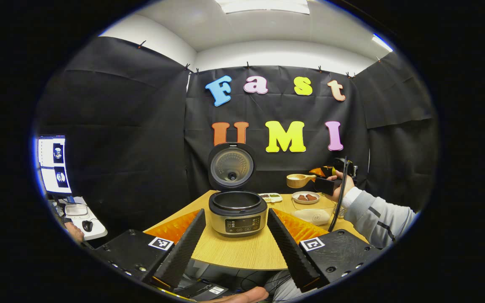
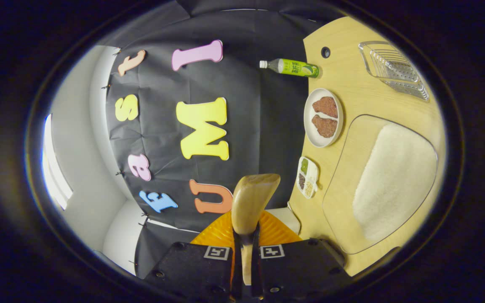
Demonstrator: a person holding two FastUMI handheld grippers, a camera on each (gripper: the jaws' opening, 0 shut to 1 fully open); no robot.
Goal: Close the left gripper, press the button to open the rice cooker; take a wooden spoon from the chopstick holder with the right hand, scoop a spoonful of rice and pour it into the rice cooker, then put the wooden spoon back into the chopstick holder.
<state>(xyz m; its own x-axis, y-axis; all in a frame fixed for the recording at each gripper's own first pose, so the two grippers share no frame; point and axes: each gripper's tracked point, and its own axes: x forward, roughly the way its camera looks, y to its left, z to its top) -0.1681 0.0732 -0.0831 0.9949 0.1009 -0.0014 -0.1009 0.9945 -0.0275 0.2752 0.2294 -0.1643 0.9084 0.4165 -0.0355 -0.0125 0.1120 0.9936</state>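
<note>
The wooden surface carries everything here. Largest on it is the rice cooker, standing near the middle with its lid already swung upright, so the pot is open to receive rice. To its right sits a clear container of rice, a wide, shallow tub; the grains will be loose and will spill easily from a tilted spoon. Farther back are a plate with two brown patties, a small divided dish, a clear ribbed tray and a green bottle at the far edge.

The left gripper hangs near the cooker's front, its fingers spread wide and empty. The right gripper is clamped on the handle of the wooden spoon, held in the air to the right of the cooker, above the rice container. The spoon is light, stiff and smooth, so I judge a firm hold low on the handle suits it. Nothing stands between spoon and rice.
</note>
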